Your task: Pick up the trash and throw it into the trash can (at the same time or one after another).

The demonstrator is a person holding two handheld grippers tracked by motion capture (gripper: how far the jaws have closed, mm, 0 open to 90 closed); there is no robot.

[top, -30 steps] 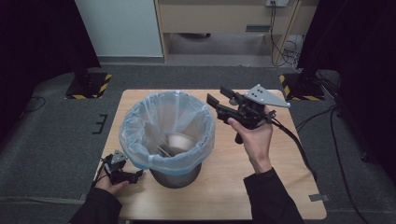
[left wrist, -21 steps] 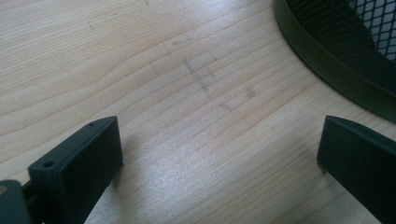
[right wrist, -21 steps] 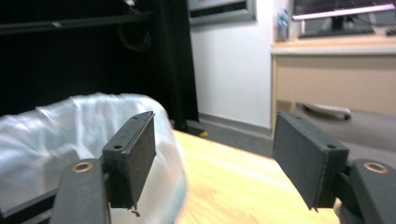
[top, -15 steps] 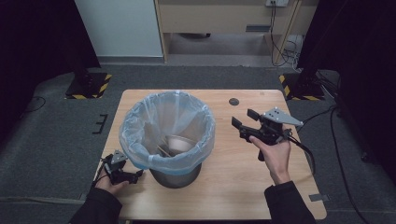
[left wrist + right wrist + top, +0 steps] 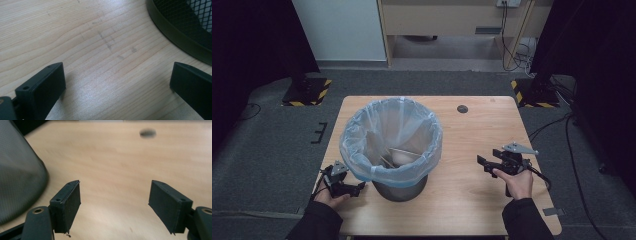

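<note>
A black mesh bin with a pale blue plastic liner stands mid-table, a whitish lump and thin sticks inside it. My left gripper rests low at the bin's left base. Its jaws are open over bare wood, with the bin's foot to their upper right. My right gripper is held just above the table to the right of the bin, pointing left toward it. Its jaws have just been opening and stand open with nothing between them; the bin's wall lies to their left.
The wooden table has a small dark round hole at its far right, also seen ahead of the right jaws as a dark spot. Cables trail off the table's right side. Grey floor surrounds the table.
My right gripper has come down from beside the bin's upper right rim to just above the table on the right. The left gripper has stayed put.
</note>
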